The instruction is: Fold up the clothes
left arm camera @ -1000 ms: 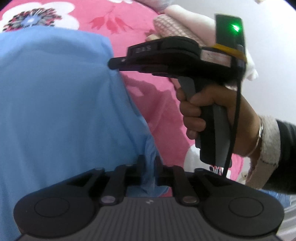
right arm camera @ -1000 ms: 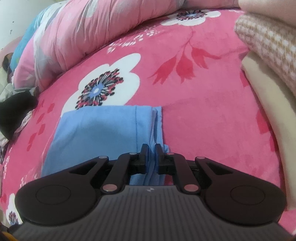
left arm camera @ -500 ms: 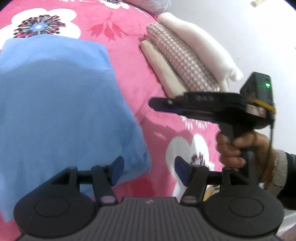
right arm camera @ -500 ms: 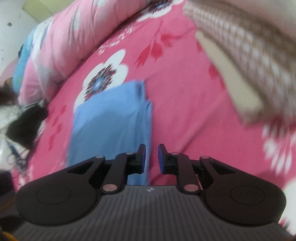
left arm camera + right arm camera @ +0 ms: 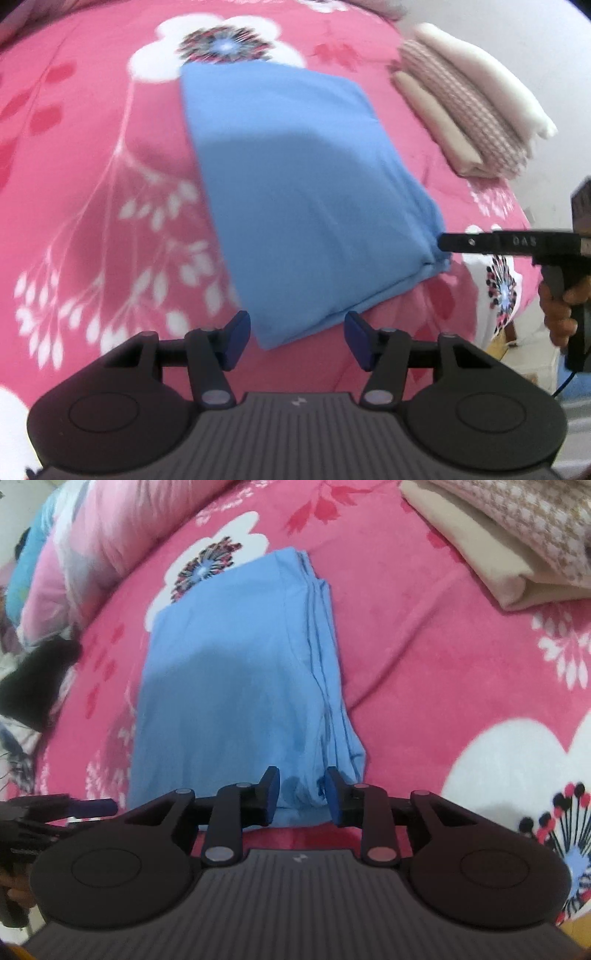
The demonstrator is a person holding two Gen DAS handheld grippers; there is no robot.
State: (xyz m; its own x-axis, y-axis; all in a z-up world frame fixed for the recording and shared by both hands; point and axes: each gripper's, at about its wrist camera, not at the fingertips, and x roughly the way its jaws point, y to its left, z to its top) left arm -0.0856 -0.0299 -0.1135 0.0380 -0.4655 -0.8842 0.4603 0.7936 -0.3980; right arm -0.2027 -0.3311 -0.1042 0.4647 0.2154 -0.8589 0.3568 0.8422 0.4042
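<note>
Left gripper [image 5: 297, 334]: jaws stand well apart with nothing between them, having just closed in slightly, and the near corner of the blue garment [image 5: 295, 184] is seen just beyond the fingertips. Right gripper [image 5: 300, 795]: jaws have just been opening and are narrowly apart around the garment's near right corner, pads apparently not pressing. The garment is laid flat as a folded rectangle on the pink floral blanket [image 5: 92, 184], long axis running away from both grippers, so the right is judged nearer for a re-grip; folded stack [image 5: 469, 99] lies beyond, right.
</note>
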